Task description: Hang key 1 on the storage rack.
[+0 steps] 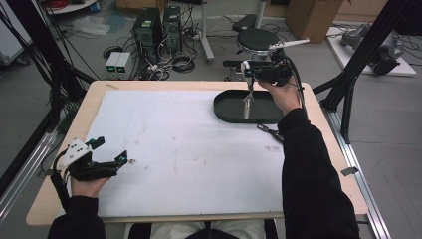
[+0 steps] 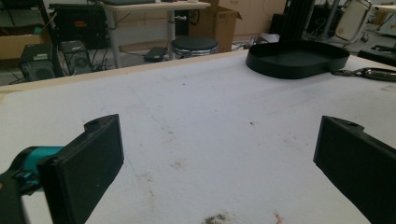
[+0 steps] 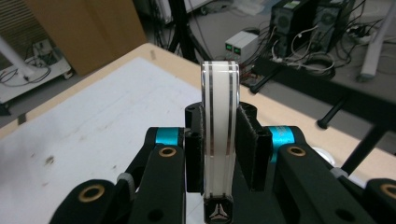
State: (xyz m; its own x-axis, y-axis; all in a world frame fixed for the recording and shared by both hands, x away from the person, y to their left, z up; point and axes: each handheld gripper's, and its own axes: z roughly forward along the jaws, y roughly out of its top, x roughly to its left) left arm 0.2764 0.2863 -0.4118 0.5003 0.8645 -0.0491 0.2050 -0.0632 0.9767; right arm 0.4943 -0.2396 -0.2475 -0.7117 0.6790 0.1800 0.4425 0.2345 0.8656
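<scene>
At the near left edge of the table (image 1: 59, 199), the left gripper (image 1: 112, 152) is held low over the white mat (image 1: 189, 159), its jaws spread wide with nothing between them; in the left gripper view only stained mat is seen between the two black pads (image 2: 88, 158). Nothing is being handled on that side.

Farther off, at the right, a second tool (image 1: 269, 131) with dark handles is seen lying on the mat just beside the near rim of the black tray (image 1: 224, 107); it is not yet picked up.

At the far right, the right gripper (image 1: 247, 79) is held above the tray, pointing down. Its jaws are closed on a white-handled tool (image 3: 219, 135), which is clamped between the pads (image 3: 252, 144) and hangs over the tray's interior, apart from its floor as far as can be judged.

The work is judged to be partway through: one tool is carried over the tray but not yet released, and the other tool is left on the mat.
</scene>
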